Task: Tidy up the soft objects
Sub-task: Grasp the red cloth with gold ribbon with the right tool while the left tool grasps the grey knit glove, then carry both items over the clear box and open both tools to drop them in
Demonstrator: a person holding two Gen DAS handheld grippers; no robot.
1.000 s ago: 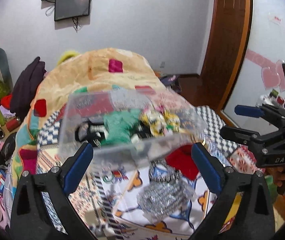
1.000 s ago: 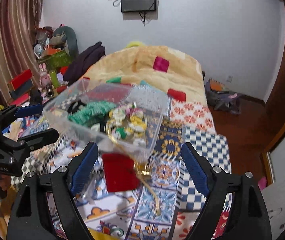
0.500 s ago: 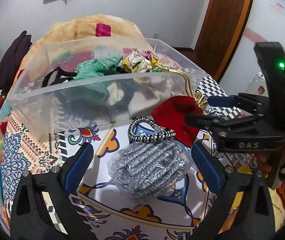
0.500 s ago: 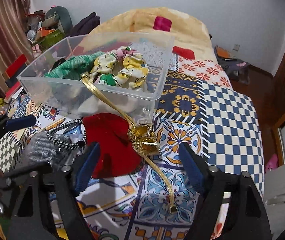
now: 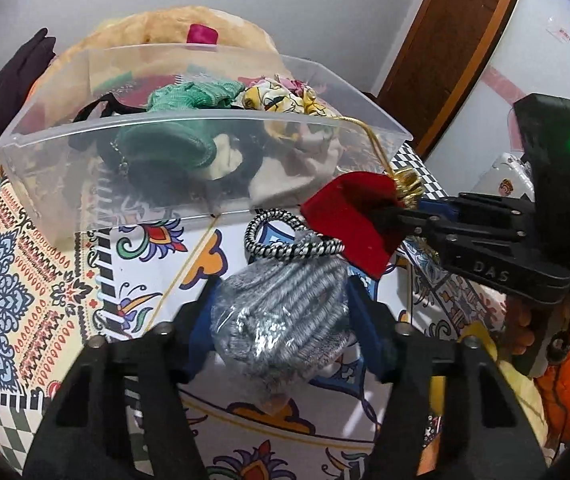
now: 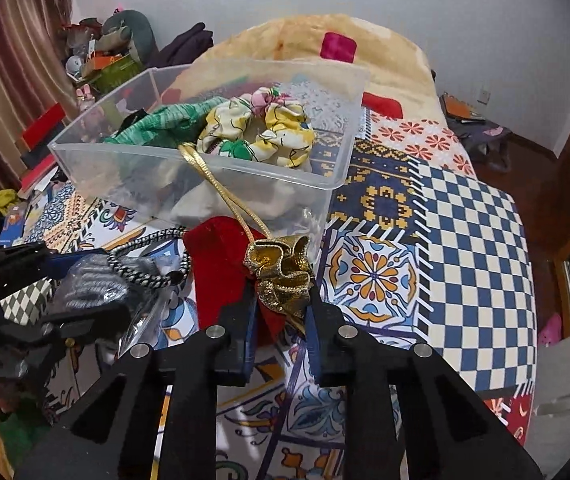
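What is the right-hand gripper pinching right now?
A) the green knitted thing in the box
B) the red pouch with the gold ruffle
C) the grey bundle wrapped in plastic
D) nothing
B: the right gripper is closed on the red pouch at its gold ruffle.

bin (image 5: 97, 148) contents' undersides perhaps obscured

both grippers dropped toward the bed; left gripper (image 5: 281, 312) closed on the grey bundle (image 5: 285, 320), right gripper (image 6: 281, 308) on the red pouch (image 6: 221, 272).

Left claw (image 5: 281, 312) and right claw (image 6: 281, 304) both closed tight, side by side
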